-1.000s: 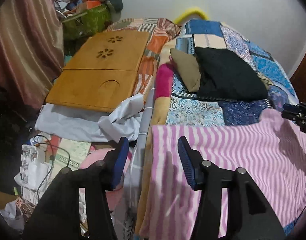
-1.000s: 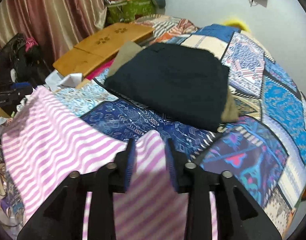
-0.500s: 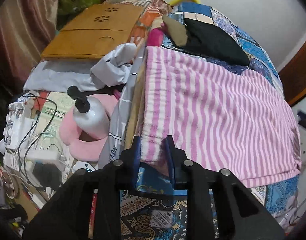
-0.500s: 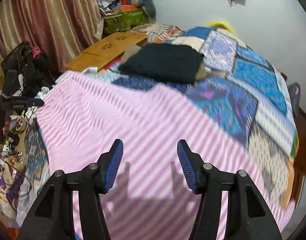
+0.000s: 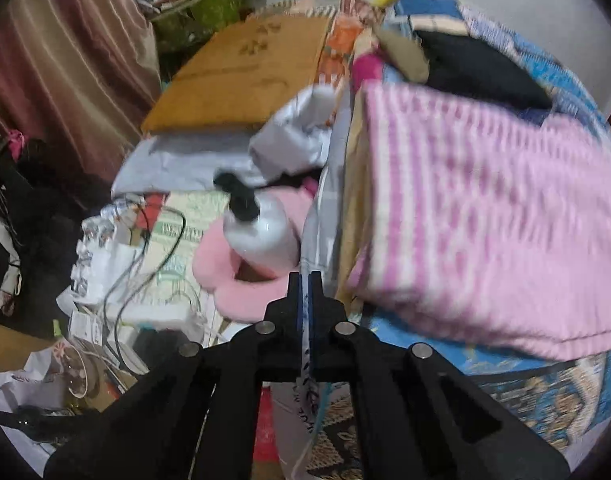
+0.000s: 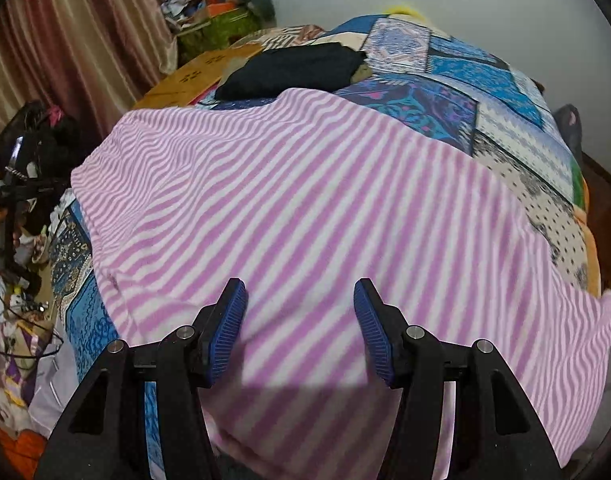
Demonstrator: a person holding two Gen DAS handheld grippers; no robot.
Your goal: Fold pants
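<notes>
Plainly, the pink-and-white striped fleece pants (image 6: pixel 325 208) lie spread flat over the blue patchwork quilt (image 6: pixel 485 92) on the bed, near its front edge; they look soft, light and limp, likely to sag and slide rather than hold a crease, so a hold on a hem corner or the waistband edge seems best; the right gripper (image 6: pixel 299 324) hovers over them with fingers wide apart, holding nothing; the left gripper (image 5: pixel 305 292) sits off the bed's side, its fingers pressed together, perhaps pinching a thin printed strip; blur hides which.
</notes>
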